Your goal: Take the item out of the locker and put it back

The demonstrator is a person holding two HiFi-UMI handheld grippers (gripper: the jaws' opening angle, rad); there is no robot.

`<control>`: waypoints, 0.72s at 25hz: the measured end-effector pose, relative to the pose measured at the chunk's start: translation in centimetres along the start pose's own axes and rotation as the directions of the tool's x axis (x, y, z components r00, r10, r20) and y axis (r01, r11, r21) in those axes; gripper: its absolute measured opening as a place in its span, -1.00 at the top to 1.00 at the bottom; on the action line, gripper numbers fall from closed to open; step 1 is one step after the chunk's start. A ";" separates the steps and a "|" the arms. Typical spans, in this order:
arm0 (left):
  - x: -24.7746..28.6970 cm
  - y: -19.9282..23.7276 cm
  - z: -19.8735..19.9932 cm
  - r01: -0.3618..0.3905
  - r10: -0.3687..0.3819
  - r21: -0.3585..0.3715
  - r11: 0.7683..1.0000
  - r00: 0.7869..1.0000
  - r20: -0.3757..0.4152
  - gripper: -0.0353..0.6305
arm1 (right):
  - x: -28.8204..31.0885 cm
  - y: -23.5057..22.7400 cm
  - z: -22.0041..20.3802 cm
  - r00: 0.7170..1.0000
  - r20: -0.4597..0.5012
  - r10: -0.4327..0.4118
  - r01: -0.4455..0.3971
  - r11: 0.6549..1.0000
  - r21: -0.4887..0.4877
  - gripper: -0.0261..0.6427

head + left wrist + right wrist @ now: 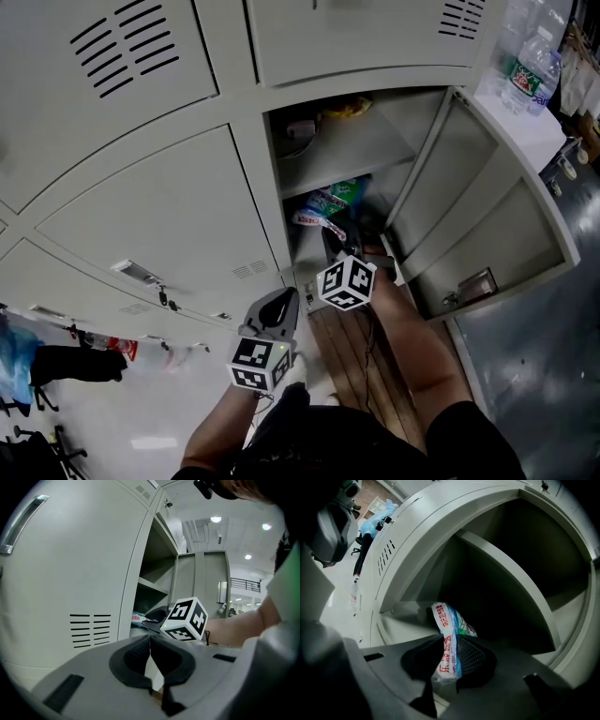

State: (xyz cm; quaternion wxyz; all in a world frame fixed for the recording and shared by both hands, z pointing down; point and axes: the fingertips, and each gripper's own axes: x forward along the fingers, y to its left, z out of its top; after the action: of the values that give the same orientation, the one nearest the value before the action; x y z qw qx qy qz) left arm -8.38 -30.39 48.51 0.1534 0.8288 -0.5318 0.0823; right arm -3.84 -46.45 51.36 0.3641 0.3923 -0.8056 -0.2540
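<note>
Head view has one locker (405,117) open, its door (487,202) swung out to the right and every other door around it closed. One shelf (342,150) splits the inside, with a yellow thing (345,108) up top that I can't make out. Two bottles (532,70) sit on a white surface at top right, well clear of everything. Two grippers, one packet (319,217). The right forearm (412,347) is stretched toward the opening, so the right gripper (339,242) pokes into the lower section under the shelf, tilted a bit downward. Right gripper view shows its jaws pinching the packet (446,651), white with red print and a blue edge, low in that section. The left gripper (281,300) hangs back beside the opening, jaws pressed together on nothing (150,644), looking past the right one's cube (185,619).
</note>
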 end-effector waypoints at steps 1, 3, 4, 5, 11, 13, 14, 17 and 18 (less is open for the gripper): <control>-0.1 0.1 0.0 -0.002 0.002 -0.001 1.000 1.000 0.000 0.88 | 0.2 0.1 -0.1 1.000 -0.005 0.004 -0.004 1.000 0.000 0.66; -0.2 0.4 -0.1 -0.008 0.008 -0.003 1.000 1.000 -0.001 0.88 | 0.5 0.3 -0.2 1.000 -0.014 0.013 -0.013 1.000 0.002 0.65; -0.3 0.5 -0.1 -0.010 0.010 -0.004 1.000 1.000 0.000 0.88 | 0.6 0.4 -0.3 1.000 -0.019 0.017 -0.017 1.000 0.003 0.65; -0.3 0.6 -0.1 -0.013 0.013 -0.005 1.000 1.000 0.000 0.88 | 0.8 0.4 -0.3 0.999 -0.024 0.021 -0.021 1.000 0.005 0.65; -0.5 1.0 -0.1 -0.019 0.019 -0.013 1.000 1.000 0.008 0.88 | 1.2 1.2 -0.6 0.998 -0.044 0.054 -0.054 0.998 0.013 0.62; -0.5 1.0 -0.1 -0.021 0.021 -0.016 1.000 1.000 0.009 0.88 | 1.4 1.5 -0.8 0.996 -0.053 0.068 -0.068 0.998 0.015 0.60; -0.6 1.0 -0.1 -0.022 0.022 -0.017 1.000 1.000 0.009 0.88 | 1.4 1.6 -0.9 0.996 -0.055 0.073 -0.073 0.997 0.017 0.59; -0.6 0.8 -0.2 -0.023 0.024 -0.017 1.000 1.000 0.007 0.88 | 1.5 1.8 -1.0 0.996 -0.051 0.075 -0.074 0.997 0.017 0.55; -0.6 0.7 -0.2 -0.024 0.024 -0.016 1.000 1.000 0.007 0.88 | 1.5 1.8 -1.0 0.996 -0.049 0.073 -0.073 0.997 0.010 0.54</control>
State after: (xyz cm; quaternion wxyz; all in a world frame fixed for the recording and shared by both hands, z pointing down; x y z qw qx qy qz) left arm -9.25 -30.12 48.66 0.1571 0.8215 -0.5428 0.0768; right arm -4.46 -46.75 53.83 0.3913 0.3703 -0.8112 -0.2274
